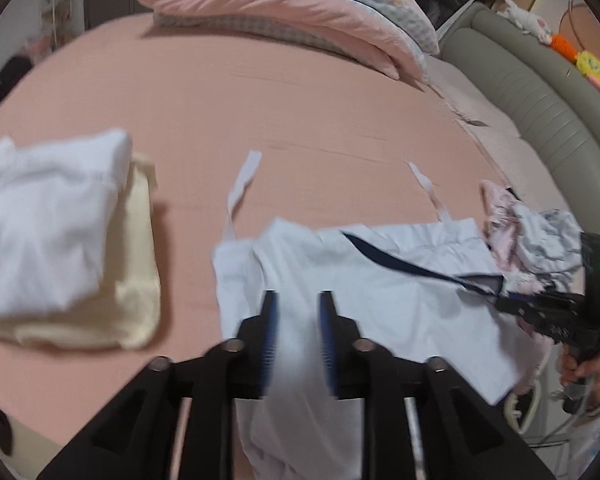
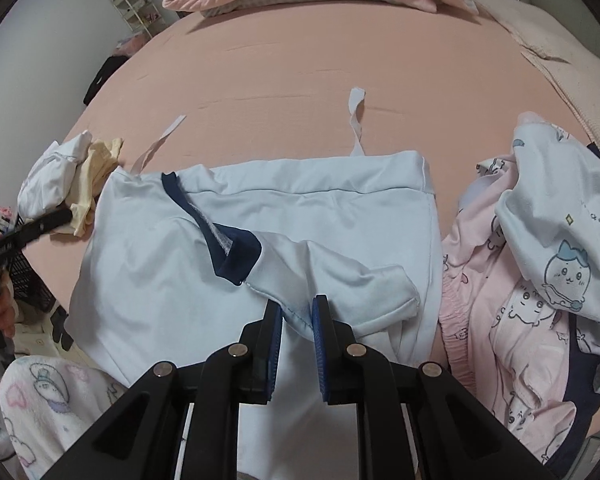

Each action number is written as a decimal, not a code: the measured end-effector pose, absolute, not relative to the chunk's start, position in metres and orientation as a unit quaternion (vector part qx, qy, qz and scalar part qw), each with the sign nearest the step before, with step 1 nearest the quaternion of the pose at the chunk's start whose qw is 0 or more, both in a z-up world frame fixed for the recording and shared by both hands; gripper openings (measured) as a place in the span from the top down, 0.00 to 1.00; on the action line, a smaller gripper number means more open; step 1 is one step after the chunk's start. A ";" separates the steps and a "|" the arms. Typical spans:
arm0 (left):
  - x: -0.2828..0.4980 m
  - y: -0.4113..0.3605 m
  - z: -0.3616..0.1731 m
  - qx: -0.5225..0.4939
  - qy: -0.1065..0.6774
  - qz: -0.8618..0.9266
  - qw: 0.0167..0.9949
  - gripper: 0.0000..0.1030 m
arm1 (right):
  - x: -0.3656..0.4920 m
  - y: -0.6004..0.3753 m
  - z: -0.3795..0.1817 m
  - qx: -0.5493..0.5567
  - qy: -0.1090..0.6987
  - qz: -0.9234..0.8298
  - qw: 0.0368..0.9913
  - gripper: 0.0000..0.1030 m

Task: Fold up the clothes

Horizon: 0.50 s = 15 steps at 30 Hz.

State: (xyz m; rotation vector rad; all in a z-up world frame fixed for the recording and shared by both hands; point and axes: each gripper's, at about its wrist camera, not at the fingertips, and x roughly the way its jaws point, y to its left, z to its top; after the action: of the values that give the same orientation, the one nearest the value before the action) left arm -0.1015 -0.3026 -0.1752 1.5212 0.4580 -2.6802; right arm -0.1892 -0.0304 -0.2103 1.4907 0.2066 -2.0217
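A pale blue garment (image 2: pixel 308 216) with navy trim (image 2: pixel 236 256) and two white straps lies spread on the pink bed (image 2: pixel 300 60). It also shows in the left wrist view (image 1: pixel 372 280). My left gripper (image 1: pixel 298 300) is open, its jaws a small gap apart just above the garment's near left part. My right gripper (image 2: pixel 298 304) is open over a folded sleeve (image 2: pixel 340 284) near the garment's front edge; the sleeve's hem lies between the fingertips. The right gripper also shows at the right edge of the left wrist view (image 1: pixel 500 292).
A folded white piece (image 1: pixel 40 224) lies on a folded cream piece (image 1: pixel 132 280) to the left. A heap of pink and patterned clothes (image 2: pixel 540 260) lies to the right. Folded bedding (image 1: pixel 284 8) sits at the back. A grey padded headboard (image 1: pixel 540 92) runs along the right.
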 end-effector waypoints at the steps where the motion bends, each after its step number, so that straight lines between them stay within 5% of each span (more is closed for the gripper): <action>1: -0.108 -0.303 -0.176 0.490 0.145 -0.860 0.008 0.45 | -0.189 -0.031 -0.212 0.564 0.081 -0.763 0.305 0.87; 15: -0.167 -0.316 -0.216 0.542 0.179 -0.821 -0.013 0.41 | -0.189 -0.026 -0.233 0.580 0.063 -0.752 0.308 0.87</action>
State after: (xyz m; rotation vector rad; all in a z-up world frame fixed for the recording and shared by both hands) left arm -0.1675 -0.3158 -0.2164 1.7171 0.5680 -2.5993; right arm -0.1889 -0.0256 -0.2328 1.5319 0.1656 -1.9872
